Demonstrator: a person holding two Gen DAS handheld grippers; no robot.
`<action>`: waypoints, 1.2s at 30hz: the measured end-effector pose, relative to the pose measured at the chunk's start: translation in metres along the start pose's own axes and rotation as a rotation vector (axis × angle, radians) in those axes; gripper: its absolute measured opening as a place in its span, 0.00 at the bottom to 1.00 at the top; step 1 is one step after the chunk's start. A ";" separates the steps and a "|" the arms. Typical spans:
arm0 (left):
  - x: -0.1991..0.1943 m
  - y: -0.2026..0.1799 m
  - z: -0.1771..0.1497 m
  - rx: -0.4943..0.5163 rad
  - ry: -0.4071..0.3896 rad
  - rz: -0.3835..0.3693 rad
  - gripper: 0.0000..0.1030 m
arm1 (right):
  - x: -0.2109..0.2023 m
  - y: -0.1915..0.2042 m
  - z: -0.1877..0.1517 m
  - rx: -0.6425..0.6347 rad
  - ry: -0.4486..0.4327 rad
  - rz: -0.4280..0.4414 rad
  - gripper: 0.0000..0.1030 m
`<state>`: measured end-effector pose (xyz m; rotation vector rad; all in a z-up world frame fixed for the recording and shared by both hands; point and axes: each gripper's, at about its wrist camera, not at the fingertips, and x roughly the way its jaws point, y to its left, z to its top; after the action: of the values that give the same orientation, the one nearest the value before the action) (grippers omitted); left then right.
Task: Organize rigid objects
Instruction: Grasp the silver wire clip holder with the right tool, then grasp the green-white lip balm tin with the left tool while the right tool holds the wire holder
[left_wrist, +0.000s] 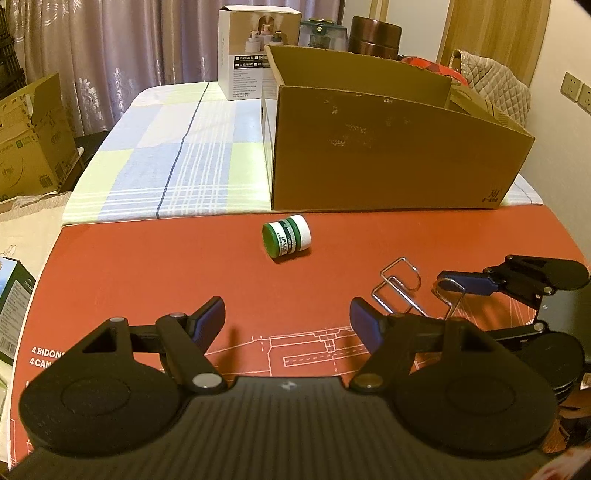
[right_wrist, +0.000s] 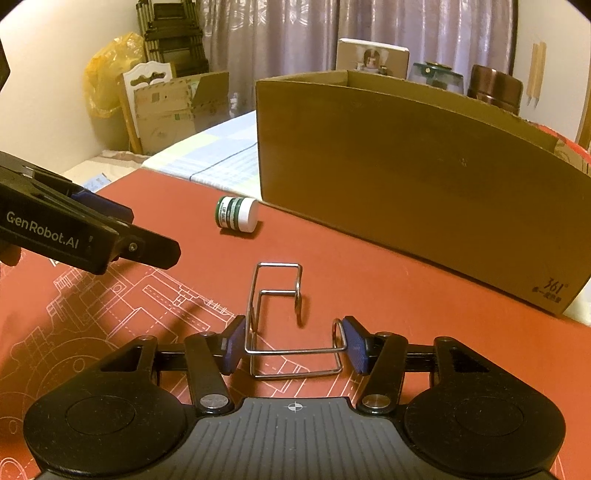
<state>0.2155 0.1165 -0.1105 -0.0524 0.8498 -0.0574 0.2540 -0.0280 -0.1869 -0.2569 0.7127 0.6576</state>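
Note:
A bent metal wire hook (right_wrist: 275, 317) lies on the red mat (right_wrist: 147, 295). My right gripper (right_wrist: 294, 349) is open and straddles the hook's near end, its blue pads (right_wrist: 233, 347) close beside the wire. In the left wrist view the hook (left_wrist: 400, 286) lies at the right, with the right gripper's finger (left_wrist: 469, 282) by it. A small green and white lip balm jar (left_wrist: 287, 237) lies on its side, ahead of my open, empty left gripper (left_wrist: 287, 321). It also shows in the right wrist view (right_wrist: 236, 214). A brown cardboard box (left_wrist: 388, 147) stands behind.
A checked cloth (left_wrist: 166, 155) covers the table beyond the mat. A white product box (left_wrist: 251, 51), a glass jar (left_wrist: 323, 33) and a brown canister (left_wrist: 373, 37) stand behind the cardboard box. Cardboard cartons (left_wrist: 33, 136) stand off the table at left.

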 end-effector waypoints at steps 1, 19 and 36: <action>0.000 0.000 0.000 0.000 0.000 0.000 0.69 | 0.000 0.000 0.000 -0.001 0.001 0.000 0.51; 0.016 -0.003 0.015 0.026 -0.029 0.010 0.69 | -0.014 -0.015 0.001 0.108 -0.035 -0.099 0.49; 0.070 -0.006 0.040 -0.012 -0.052 0.043 0.50 | -0.025 -0.037 0.006 0.225 -0.043 -0.189 0.49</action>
<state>0.2915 0.1068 -0.1364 -0.0466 0.7988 -0.0110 0.2666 -0.0656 -0.1658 -0.1008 0.7045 0.3978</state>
